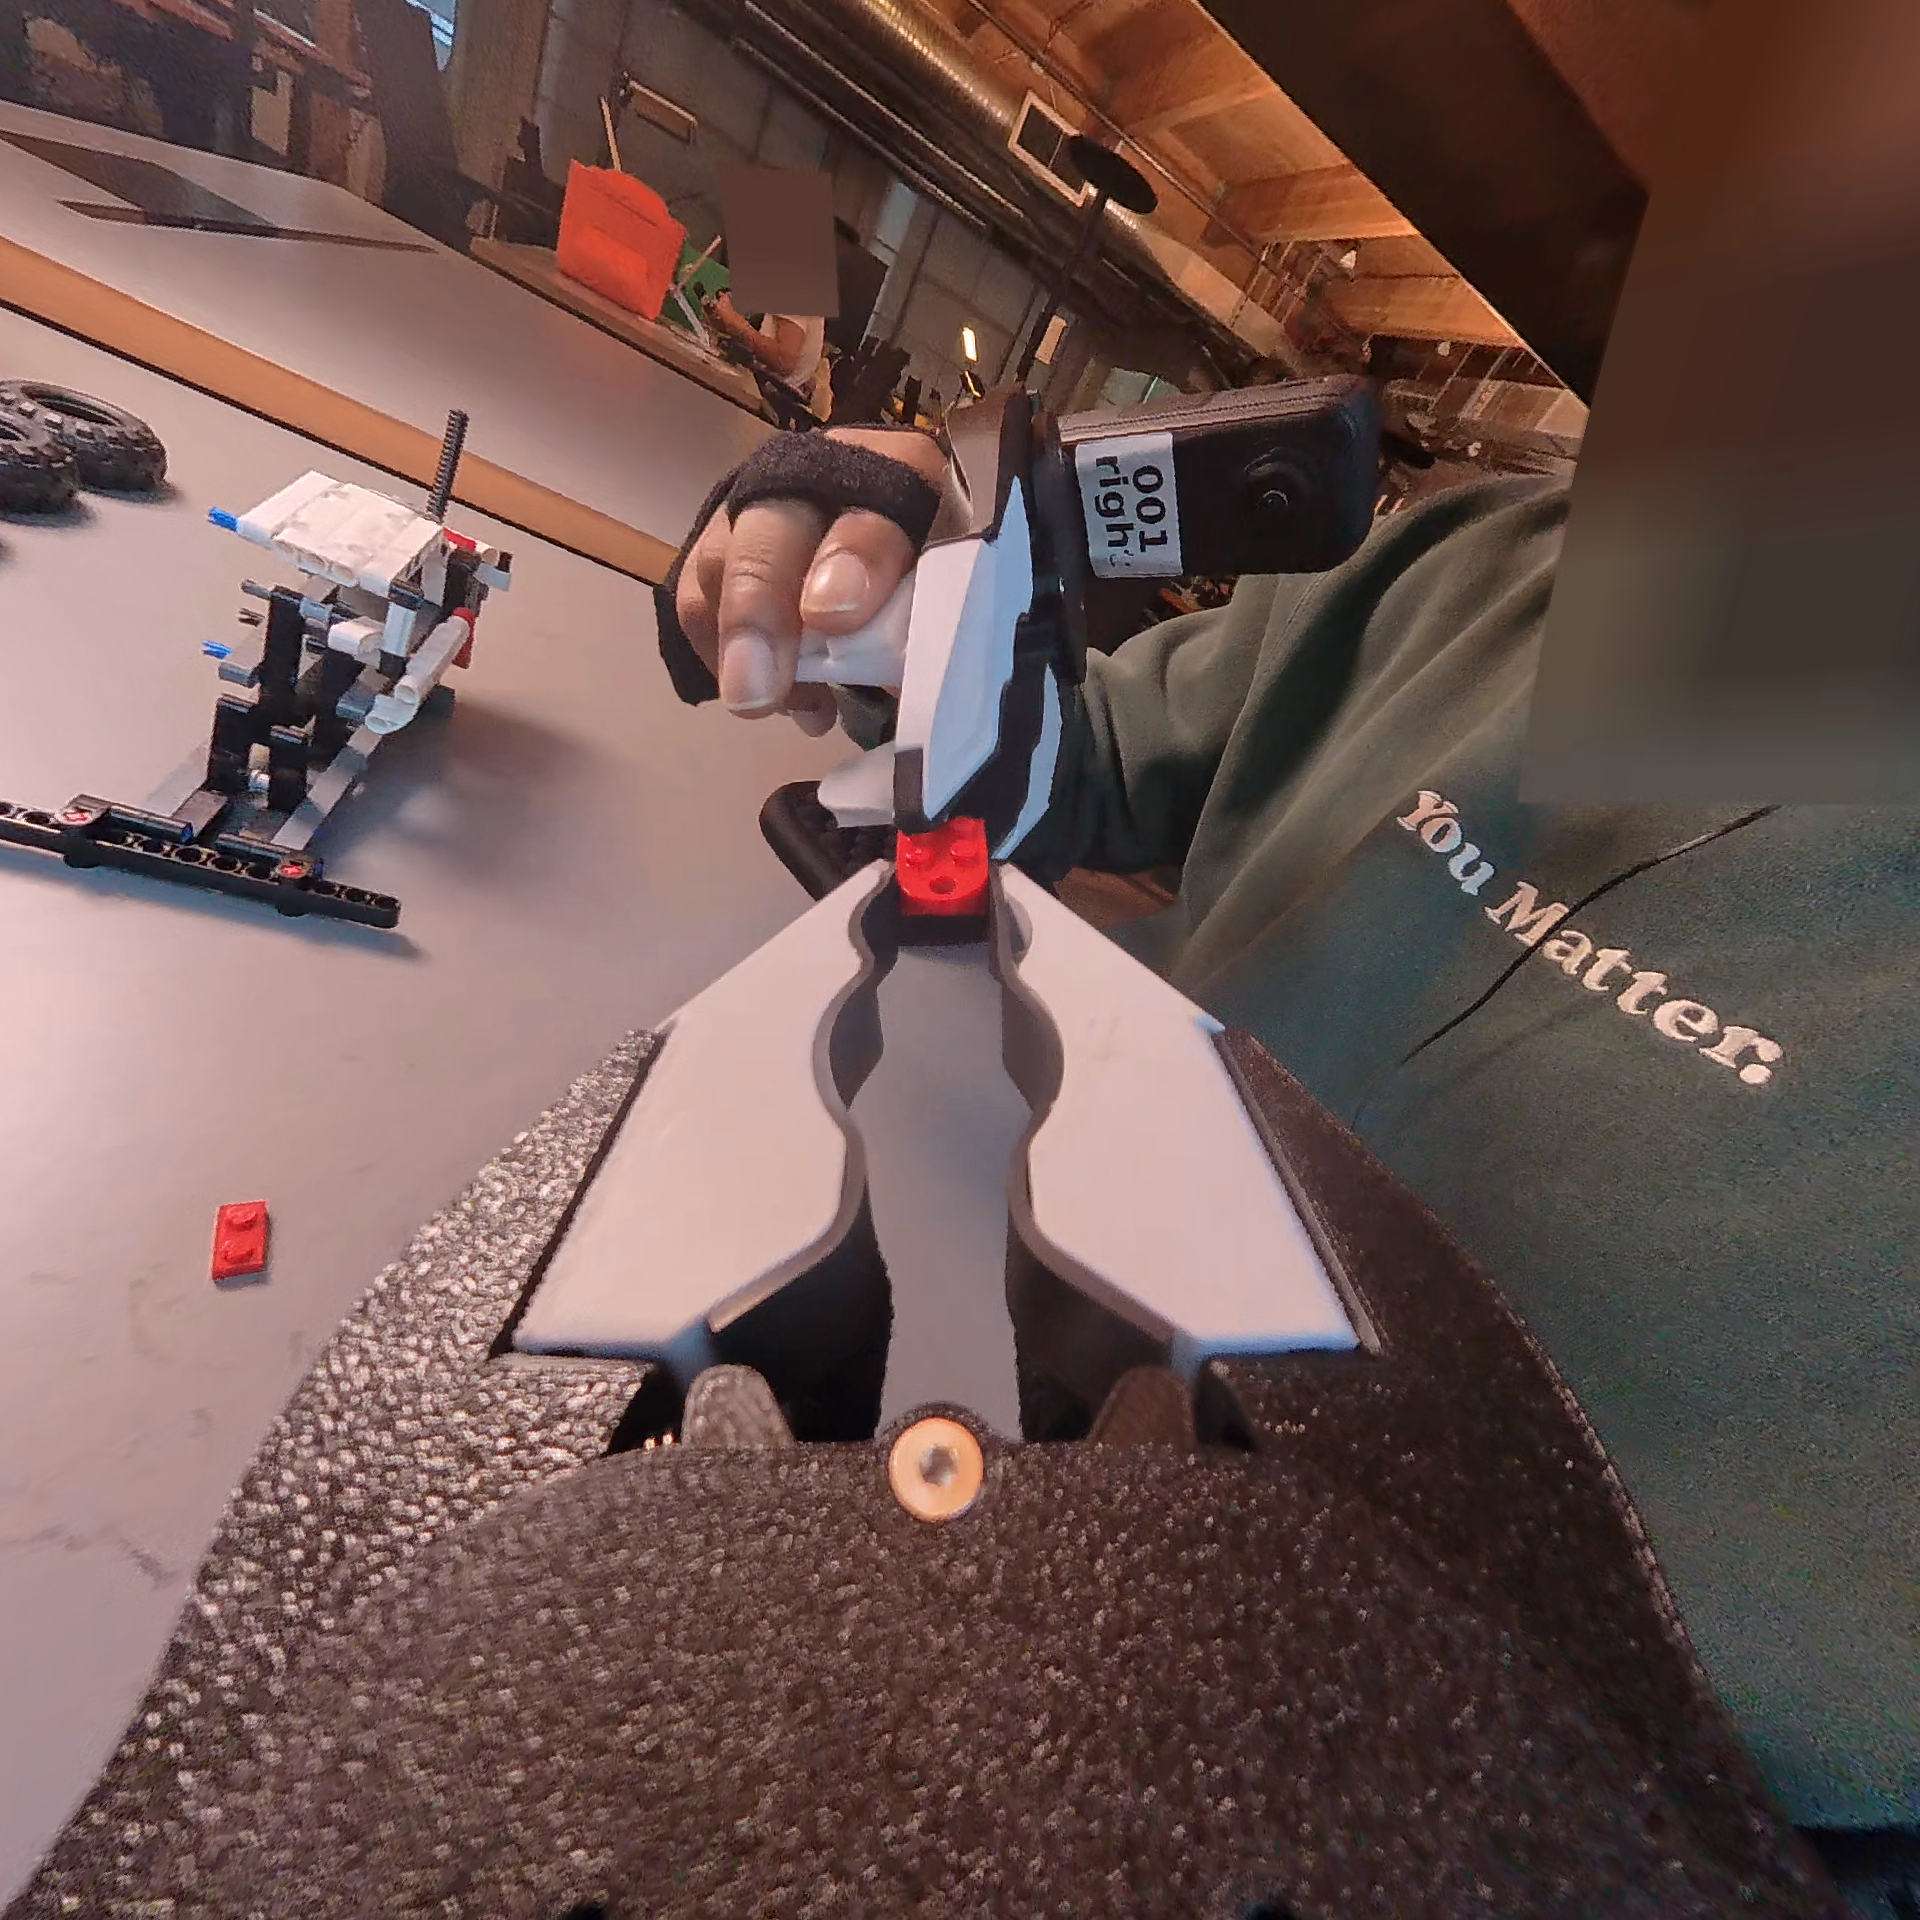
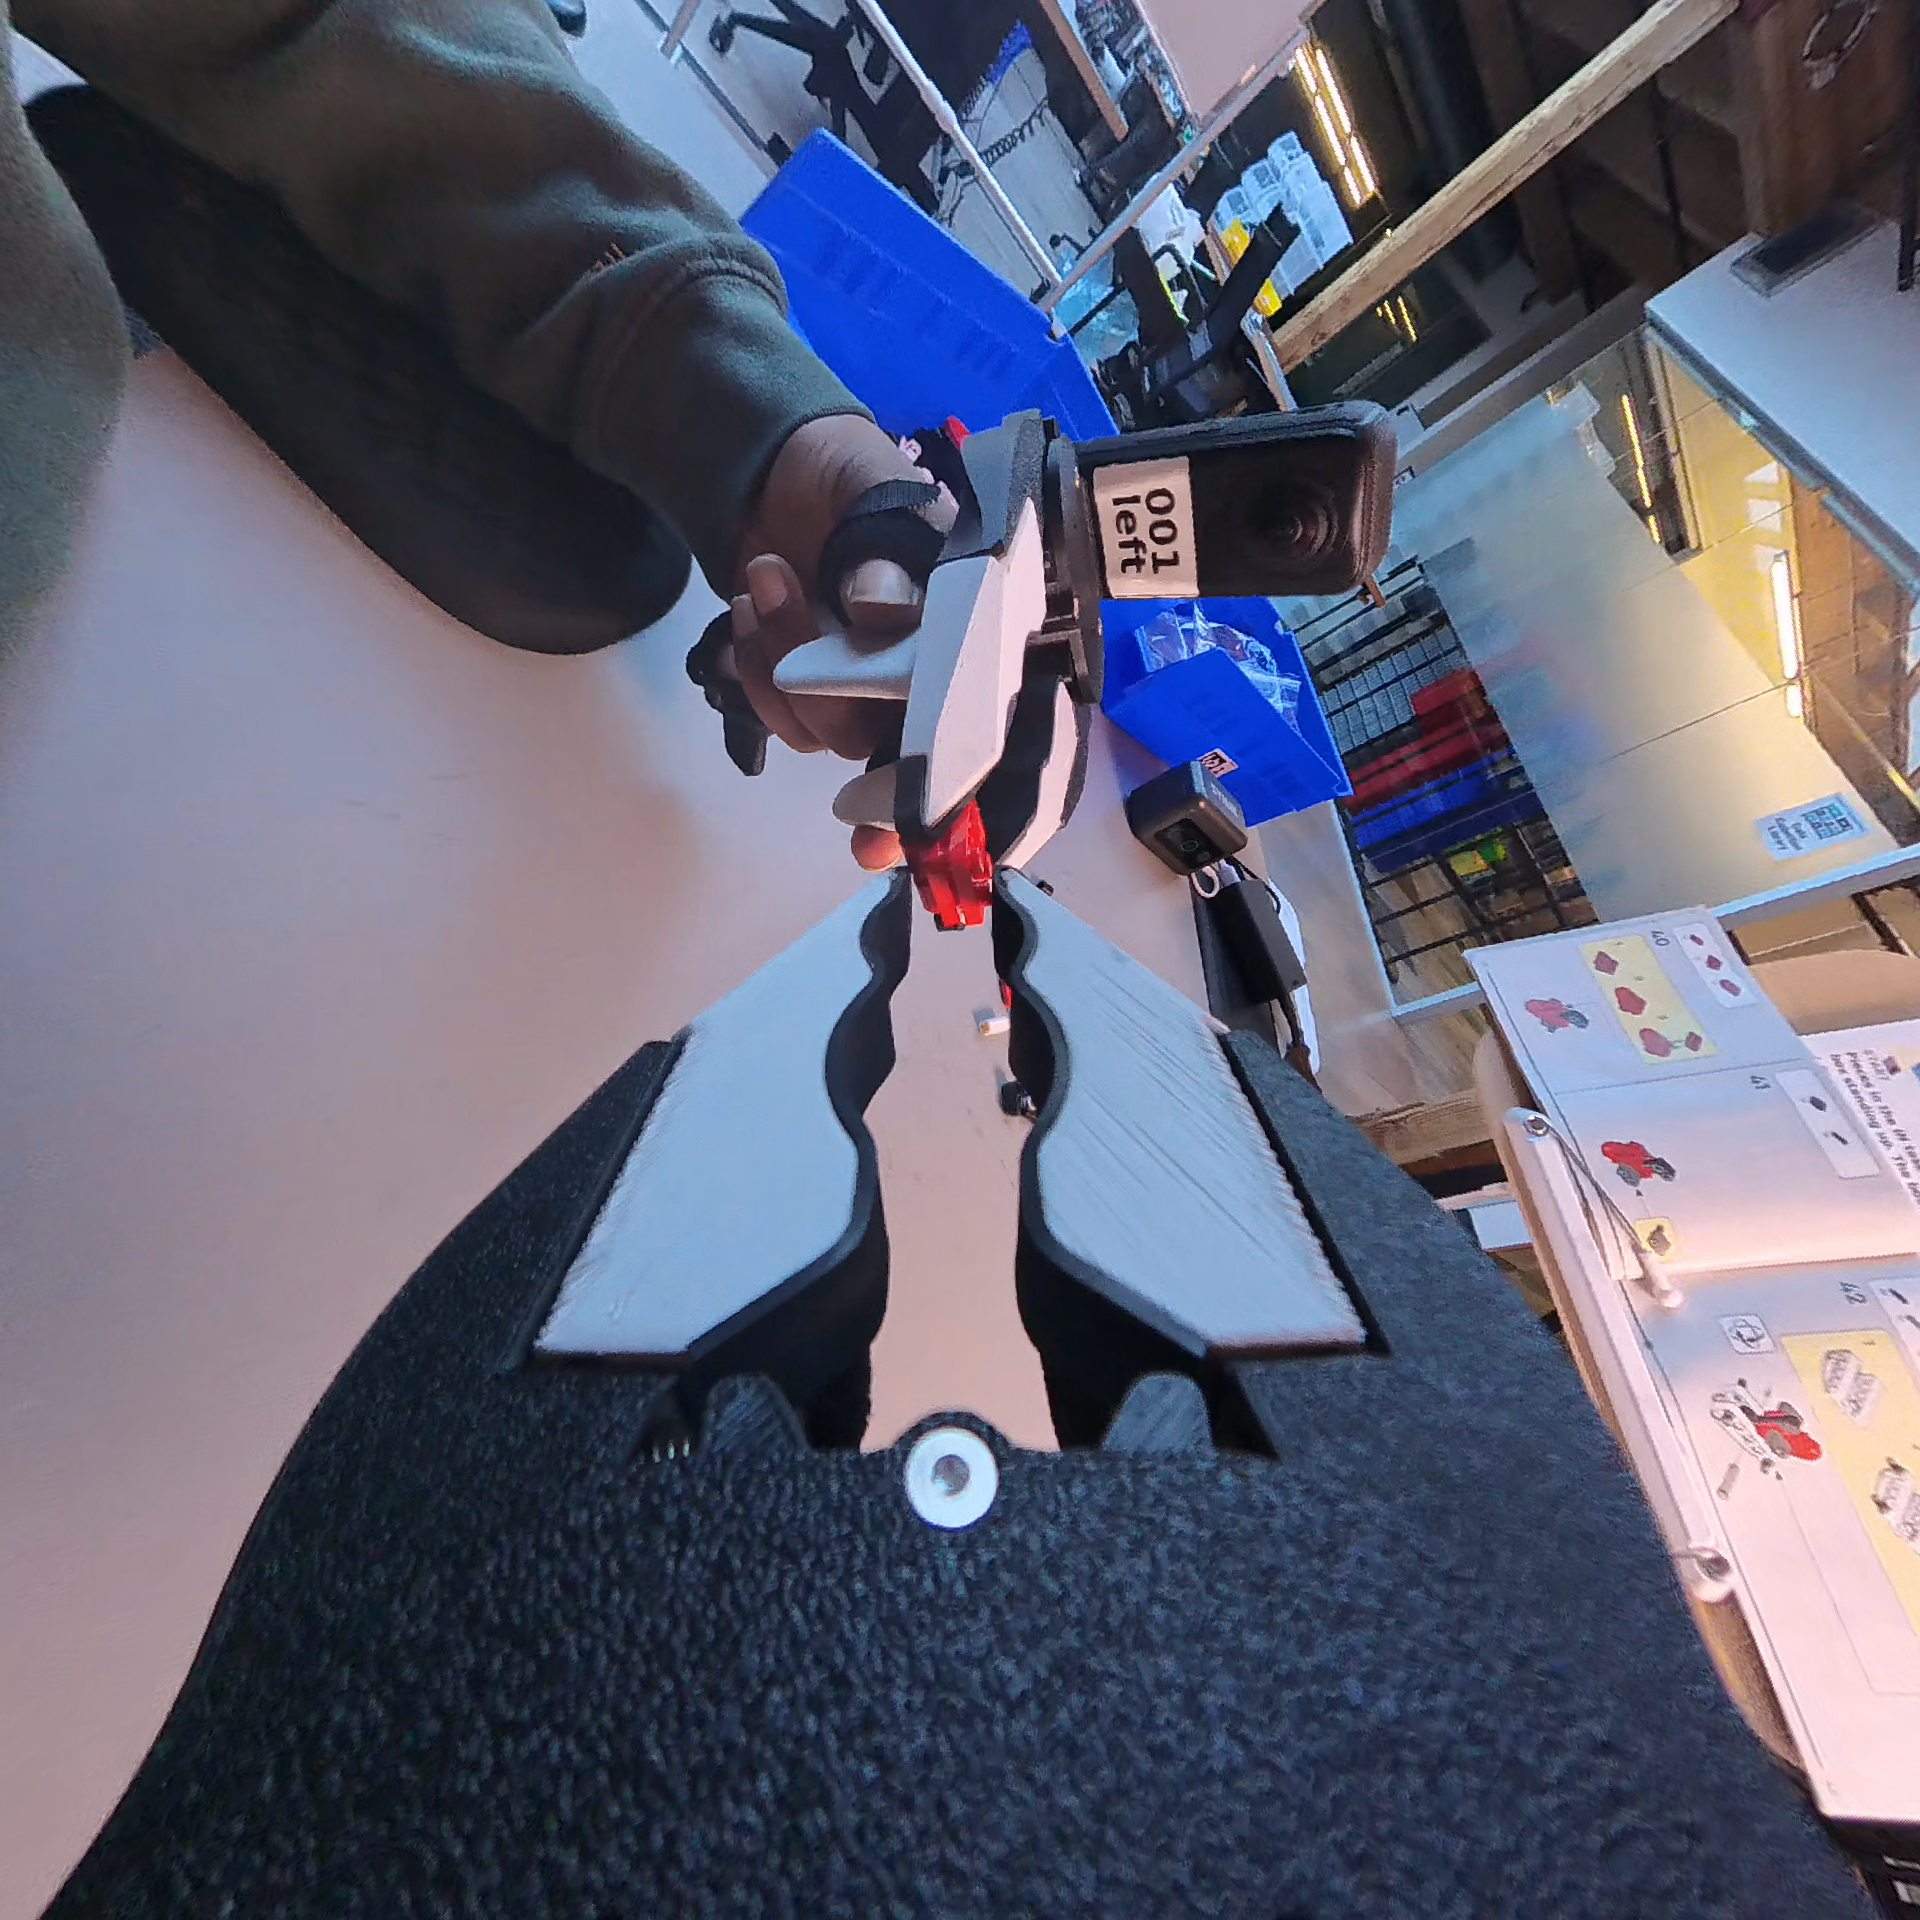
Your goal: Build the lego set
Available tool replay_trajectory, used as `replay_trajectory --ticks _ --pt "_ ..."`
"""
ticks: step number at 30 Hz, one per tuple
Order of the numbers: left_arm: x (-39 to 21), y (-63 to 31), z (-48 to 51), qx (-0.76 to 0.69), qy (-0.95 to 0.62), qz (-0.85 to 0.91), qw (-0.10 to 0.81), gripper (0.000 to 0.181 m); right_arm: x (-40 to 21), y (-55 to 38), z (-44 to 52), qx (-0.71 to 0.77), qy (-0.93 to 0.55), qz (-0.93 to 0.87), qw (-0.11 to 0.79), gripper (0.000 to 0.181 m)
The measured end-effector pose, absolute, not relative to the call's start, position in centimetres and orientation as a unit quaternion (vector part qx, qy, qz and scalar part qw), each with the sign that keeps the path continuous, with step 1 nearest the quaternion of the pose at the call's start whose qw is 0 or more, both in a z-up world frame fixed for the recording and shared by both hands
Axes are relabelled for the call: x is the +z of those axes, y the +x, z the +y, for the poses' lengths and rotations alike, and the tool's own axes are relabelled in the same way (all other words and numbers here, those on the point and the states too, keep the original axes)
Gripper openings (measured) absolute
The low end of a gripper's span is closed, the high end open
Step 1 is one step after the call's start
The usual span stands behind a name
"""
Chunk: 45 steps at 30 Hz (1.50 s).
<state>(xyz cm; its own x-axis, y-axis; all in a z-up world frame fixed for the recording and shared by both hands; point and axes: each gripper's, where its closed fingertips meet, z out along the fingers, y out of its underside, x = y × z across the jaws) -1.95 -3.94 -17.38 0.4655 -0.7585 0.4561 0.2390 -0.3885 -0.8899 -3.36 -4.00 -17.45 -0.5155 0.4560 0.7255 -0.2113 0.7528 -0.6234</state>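
Left wrist view. The left gripper (image 1: 940, 894) has its jaws nearly closed on a small red brick assembly (image 1: 940, 878), pinched at the very tips. The assembly is held in the air above the tabletop (image 1: 312, 1091), in front of the person's green sweatshirt. Its studded face points up and toward the camera. The right gripper (image 1: 951, 805) comes in from above, and its tips meet the top of the same piece. The part is judged light, rigid and smooth-sided, so it may slip or twist under a light pinch. Hold it on flat opposing side walls, not on the studs. A loose red plate (image 1: 241, 1241) lies flat on the tabletop at the left, studs up, its long axis running roughly away from the viewer. The partly built white and black model (image 1: 343, 634) stands farther back, with black tyres (image 1: 62, 442) beyond it.

Right wrist view. Here the right gripper (image 2: 951, 899) shows a narrow gap between its jaws, with the red brick assembly (image 2: 951, 868) at their tips. Whether they clamp it or only touch it cannot be told. The left gripper (image 2: 961, 831) holds the piece from the far side. The assembly's long axis runs roughly in line with the right gripper's fingers. Blue bins (image 2: 914, 301) and an open instruction booklet (image 2: 1704, 1195) lie to the right.
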Motion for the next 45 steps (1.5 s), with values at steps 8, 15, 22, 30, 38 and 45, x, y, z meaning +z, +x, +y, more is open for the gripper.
replay_trajectory --ticks 8,15,22,30,38,45 --pt "-18.3 -0.7 -4.1 -0.511 -0.691 0.180 0.479 0.016 -18.6 -2.1 -4.1 0.325 -0.064 -0.821 0.466 0.012" --pt "-19.2 -0.4 -3.9 -0.553 -0.690 0.149 0.442 0.016 -19.6 -1.8 -4.0 0.328 -0.068 -0.834 0.439 0.010" --pt "-19.6 -0.8 -3.6 -0.562 -0.692 0.130 0.435 0.016 -20.1 -2.1 -3.7 0.340 -0.083 -0.832 0.430 0.009" --pt "-18.8 -1.6 -3.0 -0.503 -0.703 0.141 0.482 0.023 -19.1 -2.5 -2.9 0.457 -0.145 -0.790 0.383 0.009" --pt "-18.4 -1.6 -3.2 -0.282 -0.723 0.265 0.572 0.026 -18.5 -1.9 -3.9 0.566 -0.175 -0.754 0.285 0.009" --pt "-18.4 -0.6 -4.0 -0.257 -0.713 0.309 0.575 0.012 -18.5 -1.2 -4.4 0.590 -0.171 -0.750 0.246 0.009"
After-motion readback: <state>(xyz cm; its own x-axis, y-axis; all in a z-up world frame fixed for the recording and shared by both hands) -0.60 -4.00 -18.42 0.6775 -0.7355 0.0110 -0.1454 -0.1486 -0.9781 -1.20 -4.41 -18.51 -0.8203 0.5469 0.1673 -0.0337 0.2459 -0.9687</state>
